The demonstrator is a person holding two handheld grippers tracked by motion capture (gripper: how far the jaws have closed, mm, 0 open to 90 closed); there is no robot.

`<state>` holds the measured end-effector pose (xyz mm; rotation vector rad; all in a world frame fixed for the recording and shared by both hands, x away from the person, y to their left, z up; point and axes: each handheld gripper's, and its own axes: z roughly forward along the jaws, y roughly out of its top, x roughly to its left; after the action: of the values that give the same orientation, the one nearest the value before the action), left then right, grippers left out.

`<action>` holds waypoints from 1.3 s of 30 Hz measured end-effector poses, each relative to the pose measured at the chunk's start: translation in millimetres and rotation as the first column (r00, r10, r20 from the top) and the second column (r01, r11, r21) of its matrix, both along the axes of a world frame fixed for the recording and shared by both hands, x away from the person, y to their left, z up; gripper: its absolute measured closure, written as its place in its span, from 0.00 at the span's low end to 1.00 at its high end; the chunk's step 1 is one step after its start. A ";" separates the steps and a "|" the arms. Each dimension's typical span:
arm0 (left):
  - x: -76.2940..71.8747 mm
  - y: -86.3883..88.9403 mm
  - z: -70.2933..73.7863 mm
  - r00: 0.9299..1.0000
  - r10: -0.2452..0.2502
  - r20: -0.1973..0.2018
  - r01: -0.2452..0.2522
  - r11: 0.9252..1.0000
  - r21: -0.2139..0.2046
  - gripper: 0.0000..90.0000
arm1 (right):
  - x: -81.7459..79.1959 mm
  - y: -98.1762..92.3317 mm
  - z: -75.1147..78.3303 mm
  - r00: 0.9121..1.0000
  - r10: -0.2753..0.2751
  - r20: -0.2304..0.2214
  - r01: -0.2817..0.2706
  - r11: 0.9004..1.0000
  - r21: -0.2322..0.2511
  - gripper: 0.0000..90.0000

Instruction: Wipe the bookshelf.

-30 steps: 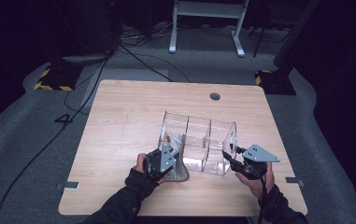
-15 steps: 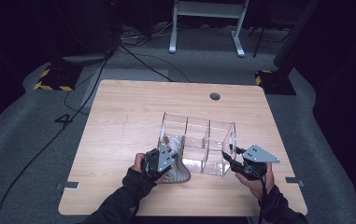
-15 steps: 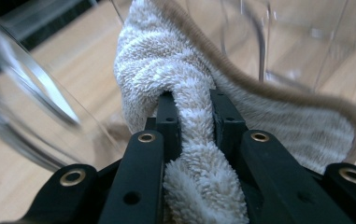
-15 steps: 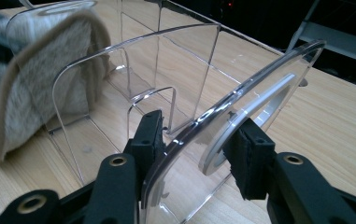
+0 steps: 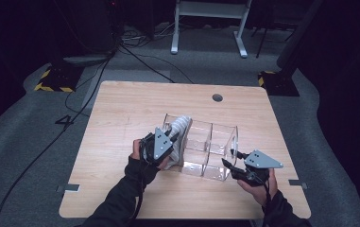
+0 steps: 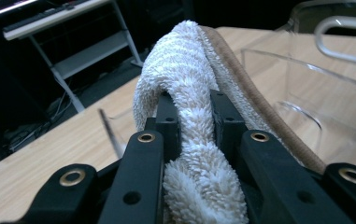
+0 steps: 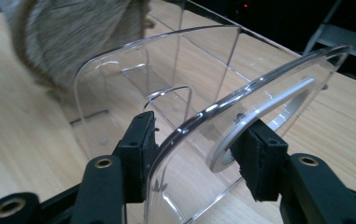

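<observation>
White fluffy rolled towel (image 6: 185, 93) clenched in left gripper (image 5: 167, 140), long axis tilted upward over clear acrylic divided organizer (image 5: 215, 142). Right gripper (image 7: 196, 149) jaws just opened, straddling organizer end wall, pads clear.

The towel (image 6: 185, 84) is white terry with ribbed stripes and a tan-brown edge band. The organiser box (image 5: 213, 146) is clear; the table (image 5: 121, 109) shows pale wood grain.

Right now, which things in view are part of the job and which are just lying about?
In the job:
- left tool, shut on the towel
- clear organizer
- right tool, jaws just opening, astride the organizer's end wall

Lying about:
- table
- floor cables
- white stand
</observation>
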<state>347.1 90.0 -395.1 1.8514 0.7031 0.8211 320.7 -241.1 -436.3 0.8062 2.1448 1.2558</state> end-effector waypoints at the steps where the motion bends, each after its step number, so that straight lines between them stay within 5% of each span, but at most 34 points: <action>1: 0.4 4.2 4.0 1.000 0.009 0.004 -0.009 1.000 -0.021 0.86 | -2.3 -0.6 0.1 1.000 0.015 0.000 -0.015 1.000 -0.002 0.57; 4: 0.4 11.0 7.7 1.000 0.004 -0.006 -0.004 0.998 -0.062 0.86 | -6.9 -3.4 0.1 0.999 0.041 0.003 -0.041 0.999 -0.007 0.54; 10: -9.7 -2.4 -16.2 0.996 -0.065 -0.061 0.067 0.997 0.029 0.86 | -10.6 -6.7 -3.6 0.998 0.054 -0.018 -0.054 0.998 -0.022 0.48; 14: -10.7 -3.7 -32.9 0.991 -0.066 -0.119 0.073 0.996 0.058 0.85 | -11.8 -8.3 -13.7 0.998 0.037 -0.046 -0.039 0.998 -0.042 0.45; 19: -17.6 -5.2 -45.7 0.990 -0.066 -0.128 0.081 0.990 0.119 0.86 | -8.3 -8.0 -26.7 0.996 0.033 -0.088 -0.039 0.997 -0.066 0.46; 24: -17.8 -2.4 -59.1 0.983 -0.067 -0.171 0.091 0.986 0.139 0.86 | -5.6 -0.9 -43.9 0.993 0.023 -0.112 -0.037 0.992 -0.118 0.47; 30: -15.1 -5.2 -77.8 0.973 -0.067 -0.223 0.111 0.975 0.193 0.86 | -0.5 -3.9 -48.5 0.991 0.026 -0.130 -0.038 0.995 -0.087 0.48; 35: -12.5 -8.3 -86.3 0.962 -0.074 -0.262 0.130 0.971 0.203 0.86 | -1.4 -3.4 -48.9 0.992 0.023 -0.125 -0.035 0.995 -0.093 0.48; 39: -15.3 -5.4 -73.2 0.970 -0.083 -0.227 0.123 0.978 0.167 0.86 | -1.8 -3.1 -49.3 0.992 0.019 -0.122 -0.030 0.995 -0.090 0.49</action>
<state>331.7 84.6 -468.3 2.1469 0.6796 0.6351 318.9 -244.2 -485.5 0.8382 2.2971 1.1375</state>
